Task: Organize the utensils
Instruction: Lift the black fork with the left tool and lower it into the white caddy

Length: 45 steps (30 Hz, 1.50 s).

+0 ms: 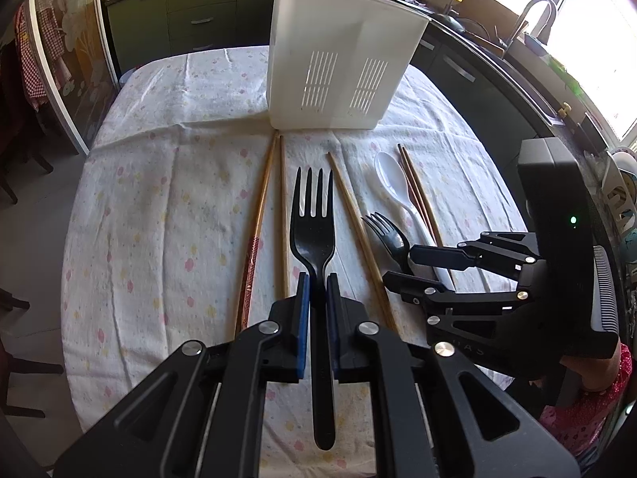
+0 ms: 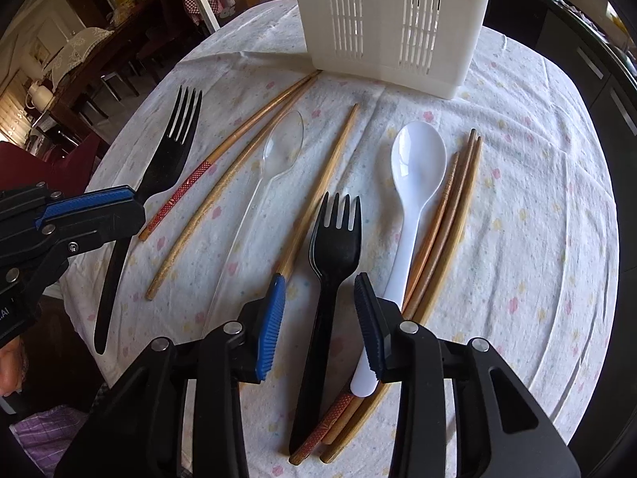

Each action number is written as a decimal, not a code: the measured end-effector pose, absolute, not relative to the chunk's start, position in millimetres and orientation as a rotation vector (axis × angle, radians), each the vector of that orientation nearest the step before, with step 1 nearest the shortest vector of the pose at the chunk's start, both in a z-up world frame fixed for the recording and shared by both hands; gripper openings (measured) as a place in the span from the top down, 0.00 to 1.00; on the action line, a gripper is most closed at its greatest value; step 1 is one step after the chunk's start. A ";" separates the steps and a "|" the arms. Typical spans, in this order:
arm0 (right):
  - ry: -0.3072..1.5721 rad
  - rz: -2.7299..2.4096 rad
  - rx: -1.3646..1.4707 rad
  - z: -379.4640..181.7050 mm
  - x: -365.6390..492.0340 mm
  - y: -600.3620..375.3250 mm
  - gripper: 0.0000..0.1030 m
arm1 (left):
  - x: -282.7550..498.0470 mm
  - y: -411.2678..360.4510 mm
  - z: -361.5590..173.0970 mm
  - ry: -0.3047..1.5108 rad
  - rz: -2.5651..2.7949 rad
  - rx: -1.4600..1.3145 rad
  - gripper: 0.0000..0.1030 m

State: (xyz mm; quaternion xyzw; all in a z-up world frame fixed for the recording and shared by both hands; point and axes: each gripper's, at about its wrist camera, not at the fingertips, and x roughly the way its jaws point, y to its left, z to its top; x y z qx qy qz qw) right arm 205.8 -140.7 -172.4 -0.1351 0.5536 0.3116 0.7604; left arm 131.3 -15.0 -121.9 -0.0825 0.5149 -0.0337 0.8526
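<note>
Forks being gathered for the white caddy [image 1: 342, 63].
Left gripper [image 1: 317, 290] fingers clamp one black fork [image 1: 314, 215]; right gripper [image 2: 318, 310] fingers, half-narrowed, straddle a second fork [image 2: 332, 247] on the tabletop [image 2: 537, 239], seemingly untouched. Next: close, lift.

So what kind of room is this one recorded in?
Most likely a home kitchen: dark cabinets with drawers, a sink faucet by the window, and a cloth-covered table holding utensils.
</note>
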 end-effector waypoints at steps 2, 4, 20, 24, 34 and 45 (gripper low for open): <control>1.183 0.642 -0.321 -174.0 206.8 -137.2 0.85 | 131.4 -15.8 -120.0 1.077 -0.077 -0.172 0.92; 1.174 0.647 -0.320 -176.2 207.4 -136.0 0.84 | 131.1 -16.2 -116.9 1.067 -0.084 -0.171 0.92; 0.984 0.719 -0.016 -111.6 192.3 -198.4 0.92 | 189.8 -7.6 3.1 0.701 -0.134 -0.180 0.92; 0.956 0.719 0.018 -106.1 189.3 -208.0 0.92 | 220.8 -5.1 37.2 0.476 -0.095 -0.153 0.91; 0.921 0.730 0.072 -97.1 192.1 -223.8 0.92 | 285.9 -3.8 32.9 0.206 -0.034 -0.094 0.91; 0.855 0.750 0.106 -75.2 199.7 -222.1 0.92 | 269.7 19.5 15.9 0.272 -0.082 -0.148 0.91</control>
